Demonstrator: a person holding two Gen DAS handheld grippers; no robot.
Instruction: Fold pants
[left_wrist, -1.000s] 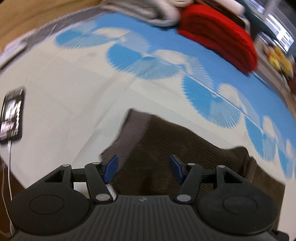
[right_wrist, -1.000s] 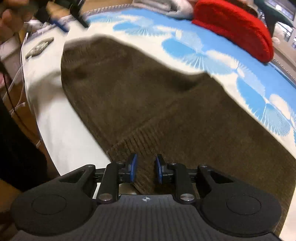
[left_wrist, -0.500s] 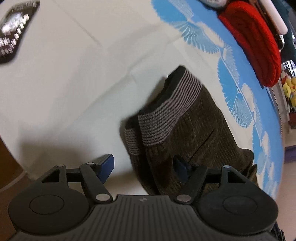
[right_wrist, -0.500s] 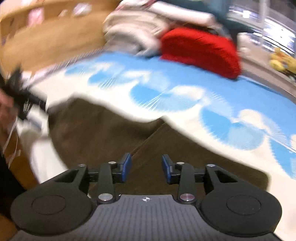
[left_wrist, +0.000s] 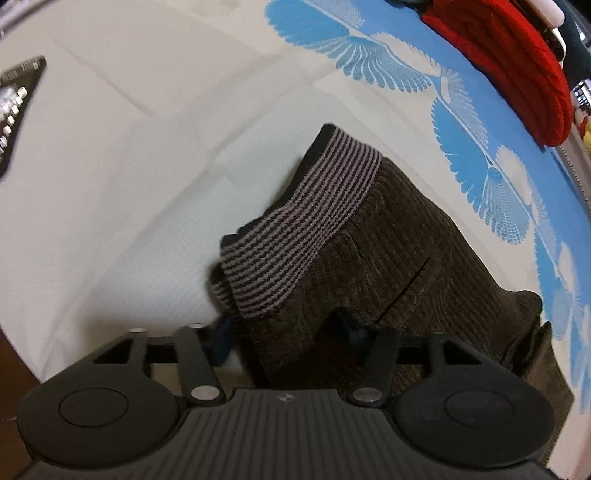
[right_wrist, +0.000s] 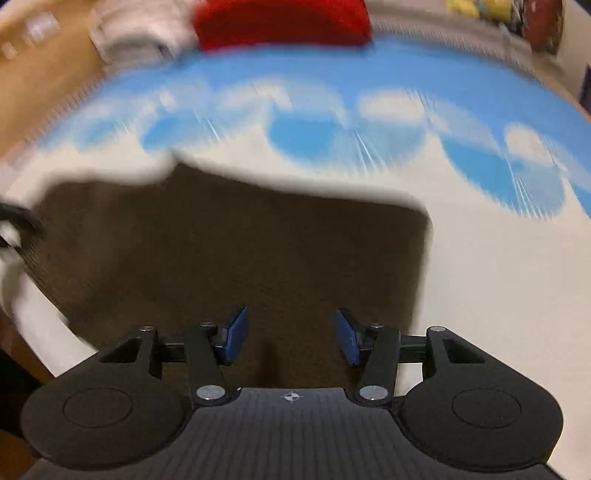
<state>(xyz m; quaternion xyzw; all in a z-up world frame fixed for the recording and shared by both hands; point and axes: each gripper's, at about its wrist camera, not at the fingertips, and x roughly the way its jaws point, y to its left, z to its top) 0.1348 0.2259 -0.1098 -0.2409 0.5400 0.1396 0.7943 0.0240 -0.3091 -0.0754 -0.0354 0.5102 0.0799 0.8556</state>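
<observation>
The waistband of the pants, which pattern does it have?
Thin grey and dark stripes on the waistband; clearest in the left wrist view.

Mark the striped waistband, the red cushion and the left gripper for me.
striped waistband (left_wrist: 295, 229), left wrist view, middle of the striped band.
red cushion (left_wrist: 517, 70), left wrist view, its knitted top.
left gripper (left_wrist: 288, 338), left wrist view, midway between its fingers.
</observation>
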